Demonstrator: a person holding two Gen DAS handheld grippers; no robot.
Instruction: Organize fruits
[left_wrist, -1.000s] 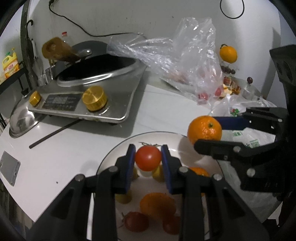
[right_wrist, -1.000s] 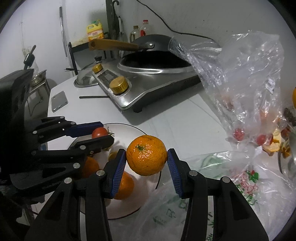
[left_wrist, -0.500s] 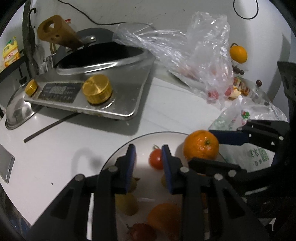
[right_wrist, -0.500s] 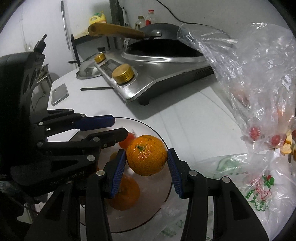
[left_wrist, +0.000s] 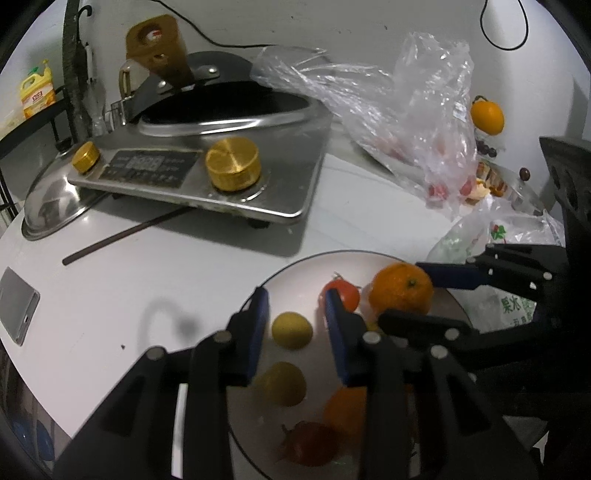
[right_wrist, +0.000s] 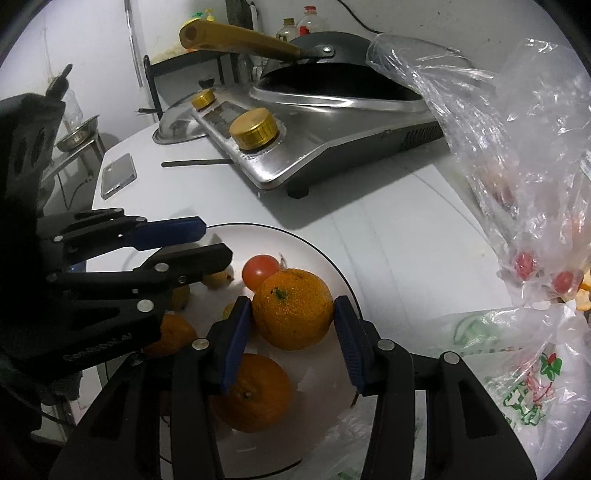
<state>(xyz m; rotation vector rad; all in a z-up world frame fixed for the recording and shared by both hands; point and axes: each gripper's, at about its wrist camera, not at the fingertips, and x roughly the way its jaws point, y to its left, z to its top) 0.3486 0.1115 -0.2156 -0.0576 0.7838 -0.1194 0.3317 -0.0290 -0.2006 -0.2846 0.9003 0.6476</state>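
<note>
Being held over the plate is an orange, clamped in the right tongs; release is judged pending. The left tongs are standing apart, empty, having just been opening; a tomato is lying on the plate beyond them. Several fruits are already being collected there, while more are remaining in the plastic bag on the surface.

Brushed metal stove, crinkled clear plastic bag, glossy white plate.
</note>
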